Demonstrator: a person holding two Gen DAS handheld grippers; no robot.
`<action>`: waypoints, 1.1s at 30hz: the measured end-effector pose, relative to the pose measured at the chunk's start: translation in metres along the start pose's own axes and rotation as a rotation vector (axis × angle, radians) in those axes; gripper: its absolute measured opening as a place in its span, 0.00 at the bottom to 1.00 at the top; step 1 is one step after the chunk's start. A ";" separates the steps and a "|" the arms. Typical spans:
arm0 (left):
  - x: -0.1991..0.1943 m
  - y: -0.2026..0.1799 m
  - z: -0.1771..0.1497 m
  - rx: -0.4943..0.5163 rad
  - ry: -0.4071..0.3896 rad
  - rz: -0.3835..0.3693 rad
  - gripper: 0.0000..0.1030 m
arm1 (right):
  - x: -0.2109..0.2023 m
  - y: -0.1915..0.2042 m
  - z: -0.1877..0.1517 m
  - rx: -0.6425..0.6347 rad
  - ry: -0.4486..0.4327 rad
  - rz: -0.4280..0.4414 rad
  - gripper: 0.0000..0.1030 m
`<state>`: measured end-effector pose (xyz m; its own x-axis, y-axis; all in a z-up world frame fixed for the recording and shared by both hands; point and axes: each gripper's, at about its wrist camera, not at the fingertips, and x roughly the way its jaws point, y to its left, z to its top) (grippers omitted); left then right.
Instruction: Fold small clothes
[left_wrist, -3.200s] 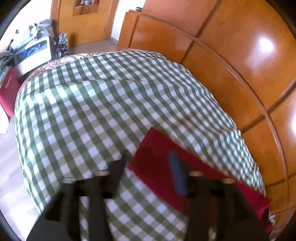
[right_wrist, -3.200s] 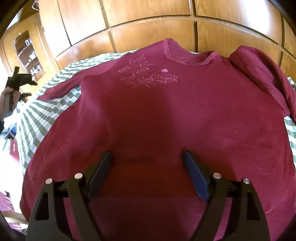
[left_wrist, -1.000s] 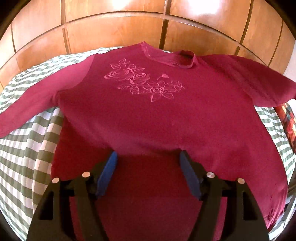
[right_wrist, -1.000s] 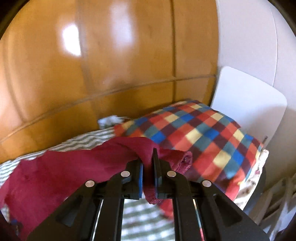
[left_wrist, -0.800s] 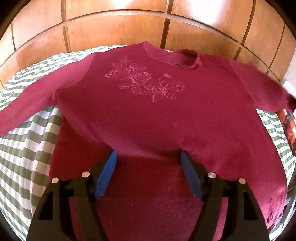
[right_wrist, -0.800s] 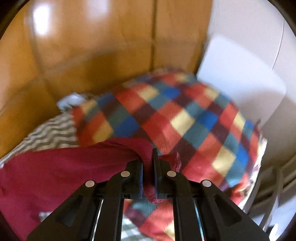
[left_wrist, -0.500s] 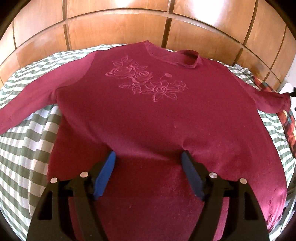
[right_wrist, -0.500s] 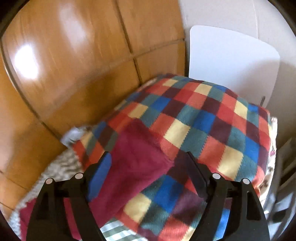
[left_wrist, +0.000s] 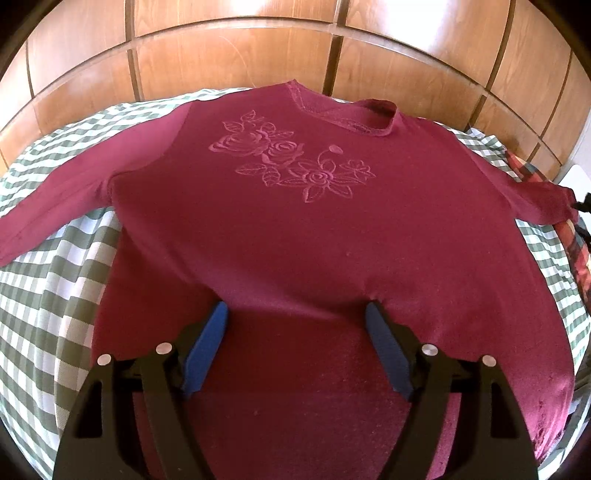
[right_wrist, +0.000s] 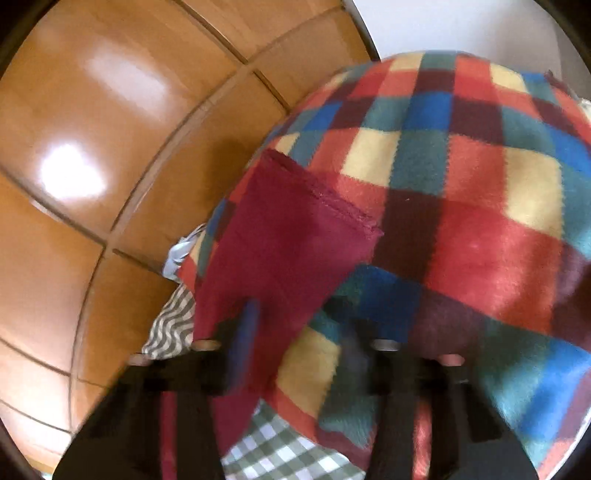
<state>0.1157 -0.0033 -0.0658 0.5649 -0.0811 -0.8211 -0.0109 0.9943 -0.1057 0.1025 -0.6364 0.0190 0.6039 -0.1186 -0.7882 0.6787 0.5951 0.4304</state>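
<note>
A dark red sweater (left_wrist: 295, 221) with embroidered roses lies face up, spread flat on a green checked cloth (left_wrist: 55, 295). My left gripper (left_wrist: 295, 317) stands over its lower body, the jaws wide and still opening, tips on the fabric with nothing pinched. In the right wrist view the sweater's right sleeve (right_wrist: 280, 236) lies stretched out onto a coloured plaid blanket (right_wrist: 461, 184), cuff end flat. My right gripper (right_wrist: 299, 332) is blurred just above that sleeve. Its jaws stand apart and are closing, the left finger over the sleeve's edge.
Glossy wooden panels (left_wrist: 240, 55) rise right behind the bed. The plaid blanket covers a mound at the bed's right end, with a white board (right_wrist: 461, 22) behind it. A strip of checked cloth (right_wrist: 280, 454) shows below the blanket.
The right gripper let go of the sleeve cuff, which now lies flat on the plaid blanket, then dropped lower and rolled. The sleeve ended up stretched to the right. The left gripper stayed put.
</note>
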 end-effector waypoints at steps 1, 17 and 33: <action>0.000 0.000 0.000 0.000 0.001 0.001 0.74 | -0.004 0.005 0.001 -0.017 -0.011 -0.007 0.06; -0.020 0.013 -0.004 -0.026 0.006 -0.038 0.75 | -0.055 -0.012 -0.008 -0.145 -0.116 -0.173 0.31; -0.090 0.122 -0.090 -0.228 0.024 -0.059 0.53 | -0.077 0.076 -0.268 -0.658 0.375 0.211 0.44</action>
<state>-0.0104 0.1194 -0.0551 0.5505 -0.1429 -0.8225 -0.1660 0.9468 -0.2756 -0.0043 -0.3690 -0.0055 0.4315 0.2554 -0.8652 0.1078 0.9376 0.3306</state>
